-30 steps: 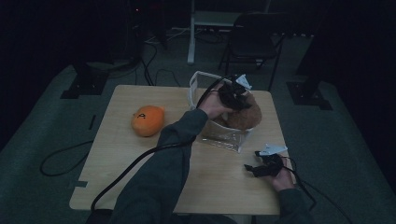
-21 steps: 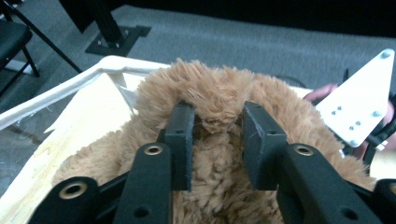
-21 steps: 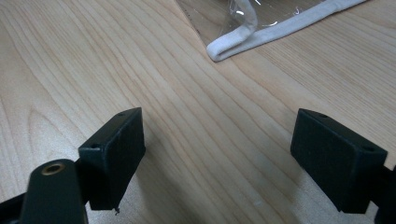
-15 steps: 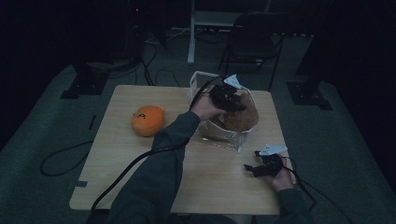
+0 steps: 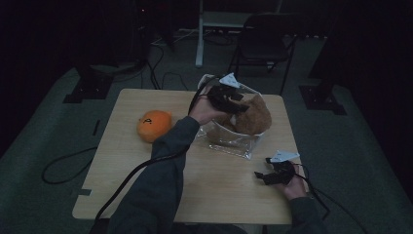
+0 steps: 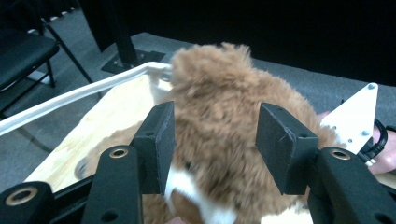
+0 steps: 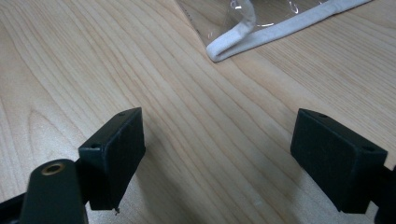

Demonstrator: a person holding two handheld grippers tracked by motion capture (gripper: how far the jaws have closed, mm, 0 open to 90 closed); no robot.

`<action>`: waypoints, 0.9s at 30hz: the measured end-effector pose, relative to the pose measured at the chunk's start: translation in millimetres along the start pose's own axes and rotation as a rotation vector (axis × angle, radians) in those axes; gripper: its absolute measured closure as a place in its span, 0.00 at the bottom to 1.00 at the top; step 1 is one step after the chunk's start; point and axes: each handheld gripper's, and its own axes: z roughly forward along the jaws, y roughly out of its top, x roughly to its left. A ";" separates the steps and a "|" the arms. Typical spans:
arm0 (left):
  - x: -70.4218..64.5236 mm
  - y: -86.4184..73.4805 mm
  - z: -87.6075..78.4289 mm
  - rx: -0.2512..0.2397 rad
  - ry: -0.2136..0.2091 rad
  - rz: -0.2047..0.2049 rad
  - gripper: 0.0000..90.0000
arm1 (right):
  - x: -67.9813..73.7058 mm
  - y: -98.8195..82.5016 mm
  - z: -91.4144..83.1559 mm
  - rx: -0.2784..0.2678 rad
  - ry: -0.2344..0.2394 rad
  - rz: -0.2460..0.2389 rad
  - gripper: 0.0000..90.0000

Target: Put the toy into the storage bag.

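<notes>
Between the left hand-held gripper's (image 6: 211,144) just-opened jaws: bear (image 6: 224,140) released into bag (image 5: 234,141); orange toy (image 5: 154,125) still out; right hand-held gripper (image 7: 219,163) wide, empty.

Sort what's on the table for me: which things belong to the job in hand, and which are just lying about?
In the job:
- brown plush toy, in the bag
- clear bag
- left claw, jaws just opened, either side of the toy

Lying about:
- orange plush
- right claw, open, resting on the table
</notes>
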 end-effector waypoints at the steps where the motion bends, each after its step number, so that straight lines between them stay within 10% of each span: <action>1: 1.4 -1.5 -4.5 -0.009 0.001 -0.008 0.53 | 0.0 0.0 0.0 0.000 0.000 0.000 0.19; 27: 6.5 -45.2 -86.4 -0.085 0.129 -0.077 0.50 | 0.0 0.0 0.0 0.000 0.000 -0.001 0.19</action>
